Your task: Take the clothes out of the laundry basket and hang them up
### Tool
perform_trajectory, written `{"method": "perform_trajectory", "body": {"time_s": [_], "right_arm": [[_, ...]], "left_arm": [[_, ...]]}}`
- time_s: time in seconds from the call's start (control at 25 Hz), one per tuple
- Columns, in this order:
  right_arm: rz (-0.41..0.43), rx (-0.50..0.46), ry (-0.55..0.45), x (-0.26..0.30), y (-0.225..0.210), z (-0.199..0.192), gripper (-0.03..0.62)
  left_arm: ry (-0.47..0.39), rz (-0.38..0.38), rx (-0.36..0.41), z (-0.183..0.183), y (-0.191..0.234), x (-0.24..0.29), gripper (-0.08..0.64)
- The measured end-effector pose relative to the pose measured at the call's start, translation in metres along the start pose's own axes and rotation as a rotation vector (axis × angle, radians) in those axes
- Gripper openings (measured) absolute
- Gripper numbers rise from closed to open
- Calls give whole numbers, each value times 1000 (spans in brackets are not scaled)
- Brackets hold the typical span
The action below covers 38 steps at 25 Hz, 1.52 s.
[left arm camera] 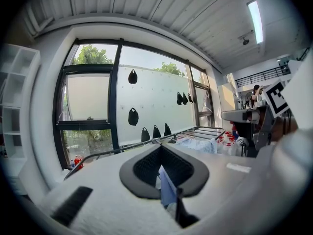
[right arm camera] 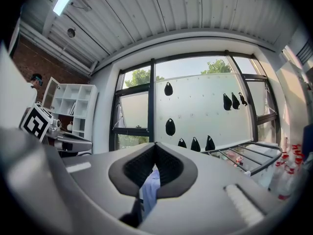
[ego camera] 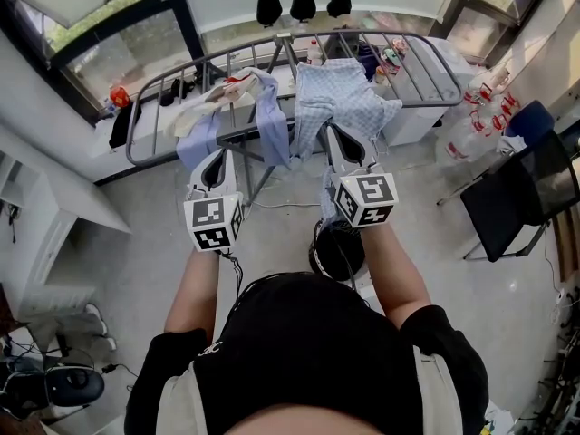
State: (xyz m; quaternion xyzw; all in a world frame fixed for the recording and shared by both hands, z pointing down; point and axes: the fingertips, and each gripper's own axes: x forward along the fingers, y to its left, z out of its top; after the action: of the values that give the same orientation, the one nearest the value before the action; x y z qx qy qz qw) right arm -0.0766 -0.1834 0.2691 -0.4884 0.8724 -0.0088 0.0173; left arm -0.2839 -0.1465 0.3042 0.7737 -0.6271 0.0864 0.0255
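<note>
A glazed room with tall windows [ego camera: 109, 25] and a pale floor [ego camera: 136, 270]. A metal drying rack [ego camera: 426, 84] spans the far side, at 12 o'clock from the person.

Two pieces lie over its rails: a blue garment [ego camera: 272, 120] at 11 o'clock and a pale checked garment [ego camera: 349, 102] between 12 and 1 o'clock. Both are bunched and creased rather than spread flat.

The left gripper [ego camera: 217, 156] reaches the blue piece's lower edge, and the right gripper [ego camera: 333, 134] reaches the checked one's hem. Both pairs of fingers [left arm camera: 146, 168] are closed, each pinching a fold of cloth. The left gripper view shows a strip of stronger blue in the pinch, the right gripper view a paler, whitish-blue one.

The step in hand looks like straightening the cloth on the rack. To do it well, draw each hem out sideways along the rails, toward 9 and 3 o'clock. A tug back toward 6 o'clock would likely slide this thin, light fabric off the bar. Let go only once the weight hangs evenly on both sides of a rail.

A dark round tub [ego camera: 337, 252] sits on the floor at 6 o'clock, between the forearms — probably the laundry basket. What it holds cannot be seen.
</note>
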Motion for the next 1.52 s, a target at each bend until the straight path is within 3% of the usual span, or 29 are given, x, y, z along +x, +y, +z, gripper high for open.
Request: {"method": "perform_trajectory", "body": {"time_s": [0.68, 0.84, 1.0, 1.16, 1.32, 1.52], "right_arm": [[-6, 38, 26, -26, -36, -18, 12], [18, 39, 83, -31, -45, -44, 12], [0, 72, 205, -34, -66, -95, 40], [-61, 91, 287, -22, -89, -130, 73], [-147, 60, 313, 19, -129, -133, 121], [-210, -19, 309, 92, -159, -125, 232]], "left_arm": [[21, -3, -32, -7, -38, 6, 6], [80, 12, -37, -26, -46, 11, 7], [185, 36, -5, -63, -44, 25, 96], [279, 80, -5, -98, 0, 61, 138], [275, 107, 3, -98, 61, 126, 189], [261, 153, 49, -93, 149, 207, 244]]}}
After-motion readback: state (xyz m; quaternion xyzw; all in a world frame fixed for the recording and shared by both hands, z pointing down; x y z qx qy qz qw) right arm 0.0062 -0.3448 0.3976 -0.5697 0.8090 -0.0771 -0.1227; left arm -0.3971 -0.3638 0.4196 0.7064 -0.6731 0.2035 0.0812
